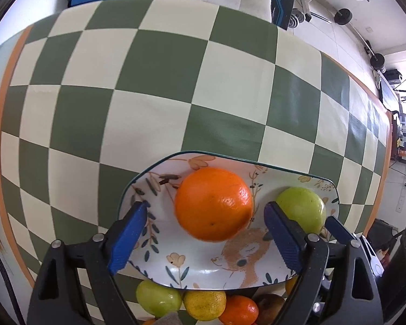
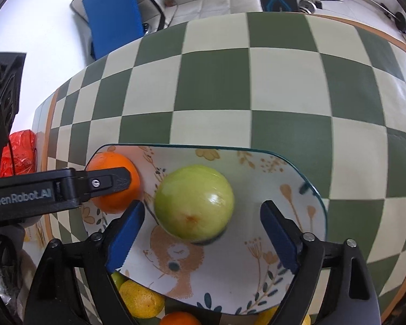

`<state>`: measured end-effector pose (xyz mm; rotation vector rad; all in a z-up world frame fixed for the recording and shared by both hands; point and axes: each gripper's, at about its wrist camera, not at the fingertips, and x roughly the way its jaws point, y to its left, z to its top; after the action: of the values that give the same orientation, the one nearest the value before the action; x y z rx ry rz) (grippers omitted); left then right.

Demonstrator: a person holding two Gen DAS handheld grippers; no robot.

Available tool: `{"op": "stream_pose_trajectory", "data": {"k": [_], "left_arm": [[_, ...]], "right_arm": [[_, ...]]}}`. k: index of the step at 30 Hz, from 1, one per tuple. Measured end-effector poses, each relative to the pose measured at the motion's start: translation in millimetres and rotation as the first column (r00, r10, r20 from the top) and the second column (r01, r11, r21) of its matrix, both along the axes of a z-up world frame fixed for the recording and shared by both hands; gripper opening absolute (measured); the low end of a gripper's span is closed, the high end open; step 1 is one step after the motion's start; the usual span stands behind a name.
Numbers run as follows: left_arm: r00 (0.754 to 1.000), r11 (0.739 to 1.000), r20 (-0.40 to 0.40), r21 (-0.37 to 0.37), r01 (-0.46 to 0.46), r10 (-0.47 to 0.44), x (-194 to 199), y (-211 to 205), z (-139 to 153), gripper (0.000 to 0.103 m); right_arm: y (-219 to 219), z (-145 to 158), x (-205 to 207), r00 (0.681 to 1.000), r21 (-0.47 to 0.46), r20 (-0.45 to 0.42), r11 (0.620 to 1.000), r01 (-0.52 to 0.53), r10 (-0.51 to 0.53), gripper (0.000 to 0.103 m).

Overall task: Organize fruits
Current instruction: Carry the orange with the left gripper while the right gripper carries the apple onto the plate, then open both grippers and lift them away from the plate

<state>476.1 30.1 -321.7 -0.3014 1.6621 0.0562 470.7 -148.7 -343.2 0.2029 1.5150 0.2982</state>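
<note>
A white plate [image 1: 203, 270] with a fox and leaf print lies on the checkered table. An orange [image 1: 213, 203] and a green apple [image 1: 303, 208] rest on it. My left gripper [image 1: 207, 237] is open just above the orange, fingers apart on either side, not touching. My right gripper [image 2: 203, 235] is open above the green apple [image 2: 194, 201] on the same plate [image 2: 230, 284]. The orange [image 2: 113, 187] shows at the left there, partly hidden by the left gripper's finger [image 2: 108, 181]. Several loose fruits [image 1: 192, 303] lie below the plate's near edge.
The green and cream checkered tablecloth [image 1: 149, 81] spreads beyond the plate. A red bag [image 2: 19, 154] sits off the table's left edge. A blue chair [image 2: 111, 13] and gym gear [image 1: 346, 16] stand past the far edge.
</note>
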Motion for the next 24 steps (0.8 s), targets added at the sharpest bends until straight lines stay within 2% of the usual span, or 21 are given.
{"op": "stream_pose_trajectory", "data": {"k": [5,7,12,17,24], "left_arm": [[0.994,0.993,0.102,0.109,0.038,-0.049,-17,0,33,0.089],[0.986,0.981,0.144,0.186,0.053,-0.08,-32,-3,48,0.089],[0.967,0.955,0.209,0.286,0.085,-0.149,-72,-8,78,0.089],[0.952,0.95,0.261,0.302,0.075,-0.158,-104,0,104,0.089],[0.929,0.956,0.334,0.286,0.06,-0.158,-143,0,144,0.089]], "right_arm": [[-13,24,-21,0.998,-0.096,0.045,0.994,0.056,-0.051,0.096],[-18,35,-32,0.995,-0.132,0.064,0.988,0.079,-0.071,0.096],[-19,59,-63,0.992,-0.198,0.107,0.976,0.091,-0.071,0.097],[-17,81,-96,0.989,-0.218,0.128,0.971,0.098,-0.071,0.097],[-17,127,-134,0.977,-0.207,0.198,0.971,0.124,-0.082,0.097]]}}
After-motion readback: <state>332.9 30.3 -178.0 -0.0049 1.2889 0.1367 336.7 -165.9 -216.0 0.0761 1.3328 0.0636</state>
